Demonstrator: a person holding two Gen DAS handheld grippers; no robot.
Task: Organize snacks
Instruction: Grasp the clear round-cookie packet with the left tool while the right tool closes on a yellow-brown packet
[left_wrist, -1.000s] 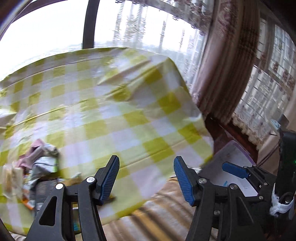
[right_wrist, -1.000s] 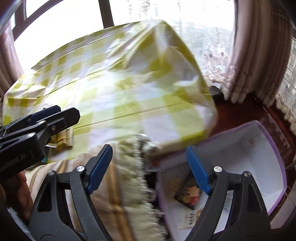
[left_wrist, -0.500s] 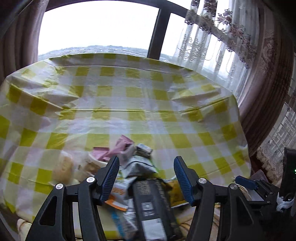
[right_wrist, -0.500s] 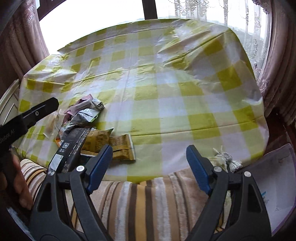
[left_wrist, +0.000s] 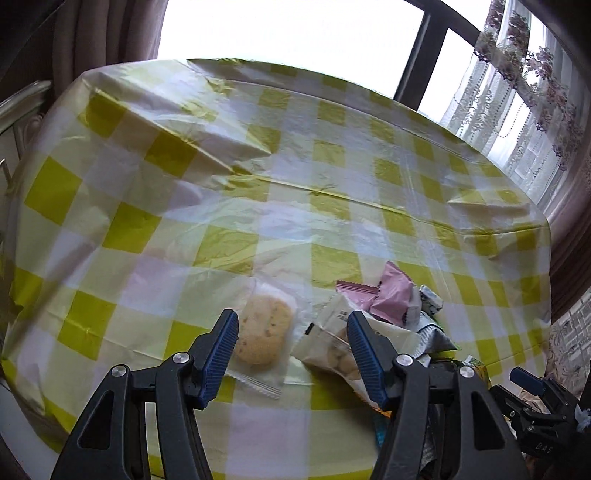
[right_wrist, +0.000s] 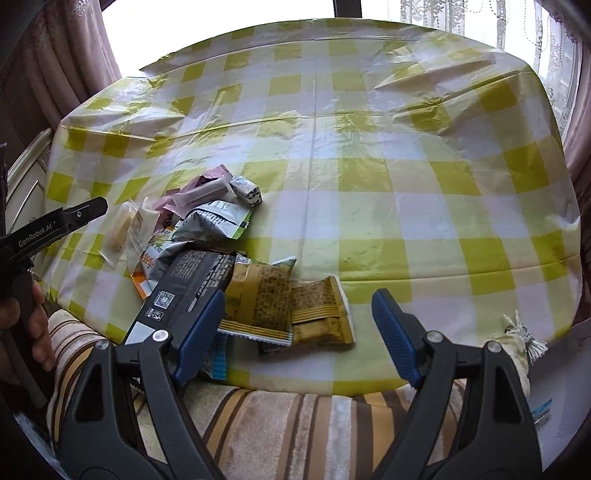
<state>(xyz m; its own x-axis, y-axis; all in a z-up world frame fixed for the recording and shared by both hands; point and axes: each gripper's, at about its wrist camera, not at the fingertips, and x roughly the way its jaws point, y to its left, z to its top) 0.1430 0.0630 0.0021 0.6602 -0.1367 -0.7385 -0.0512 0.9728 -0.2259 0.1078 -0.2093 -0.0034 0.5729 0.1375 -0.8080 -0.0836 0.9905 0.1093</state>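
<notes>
A pile of snack packs lies near the front left of the yellow-checked table (right_wrist: 369, 177). It holds a black pack (right_wrist: 188, 280), two brown-yellow packs (right_wrist: 258, 299), a grey-green bag (right_wrist: 216, 219) and pink wrappers (right_wrist: 207, 188). My right gripper (right_wrist: 297, 332) hovers open and empty over the table's front edge, just right of the brown-yellow packs. My left gripper (left_wrist: 293, 354) is open above a clear-wrapped cookie (left_wrist: 264, 334) and a beige biscuit bag (left_wrist: 332, 347), with nothing gripped. The pink wrapper (left_wrist: 391, 299) lies beyond them. The left gripper (right_wrist: 74, 216) also shows in the right wrist view.
A striped cloth (right_wrist: 295, 417) hangs below the table's front edge. Part of a white box (right_wrist: 554, 406) shows at the lower right, beside a tassel (right_wrist: 524, 339). Curtains (left_wrist: 535, 92) and a bright window stand behind the table. A hand (right_wrist: 22, 321) holds the left gripper.
Both views have swung left, from the table's right end and the white box to the snack pile. The left gripper now sits over the wrapped cookie. Jaw widths look unchanged.
</notes>
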